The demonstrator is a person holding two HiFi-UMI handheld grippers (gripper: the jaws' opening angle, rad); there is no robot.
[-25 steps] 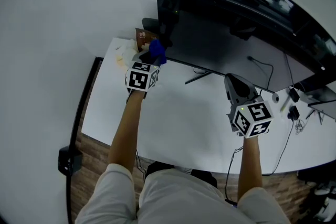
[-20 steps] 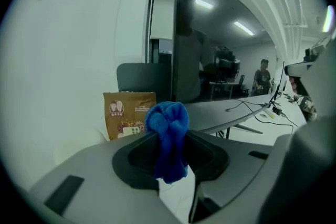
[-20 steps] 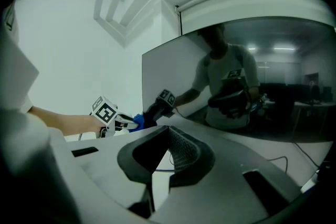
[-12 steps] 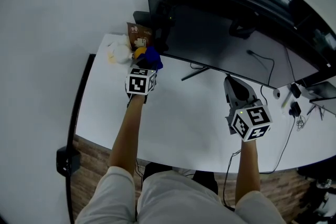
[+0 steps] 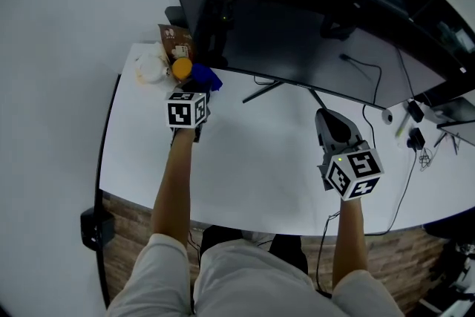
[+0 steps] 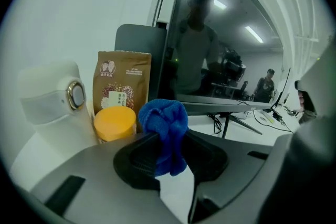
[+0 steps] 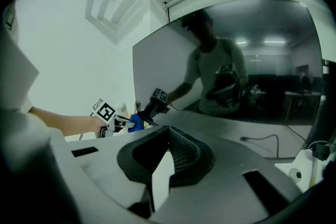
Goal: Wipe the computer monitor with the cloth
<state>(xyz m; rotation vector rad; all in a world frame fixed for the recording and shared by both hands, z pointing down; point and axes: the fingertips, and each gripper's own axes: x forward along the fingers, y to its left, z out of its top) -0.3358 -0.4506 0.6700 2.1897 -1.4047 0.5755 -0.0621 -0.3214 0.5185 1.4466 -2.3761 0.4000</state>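
Note:
The dark computer monitor (image 5: 312, 33) stands along the back of the white desk (image 5: 252, 159). My left gripper (image 5: 199, 87) is shut on a bunched blue cloth (image 5: 205, 77), held just in front of the monitor's lower left corner and apart from the screen. In the left gripper view the blue cloth (image 6: 164, 126) bulges up between the jaws of the left gripper (image 6: 167, 157), with the monitor (image 6: 231, 50) behind it. My right gripper (image 5: 325, 117) hovers over the desk's right half, shut and empty. Its view shows the right gripper (image 7: 167, 139), the monitor (image 7: 236, 65) and the far cloth (image 7: 135, 122).
Left of the cloth stand a yellow-lidded jar (image 5: 182, 69), a brown pouch (image 5: 174, 38) and a white device (image 5: 148, 69); the same jar (image 6: 114, 122) and pouch (image 6: 124, 81) show in the left gripper view. The monitor's stand leg (image 5: 261, 93) and cables (image 5: 367, 119) lie on the desk.
The head view has shifted, bringing more of the monitor into sight. My left gripper with the cloth has drawn back slightly, uncovering the yellow lid. The right gripper has hardly moved.

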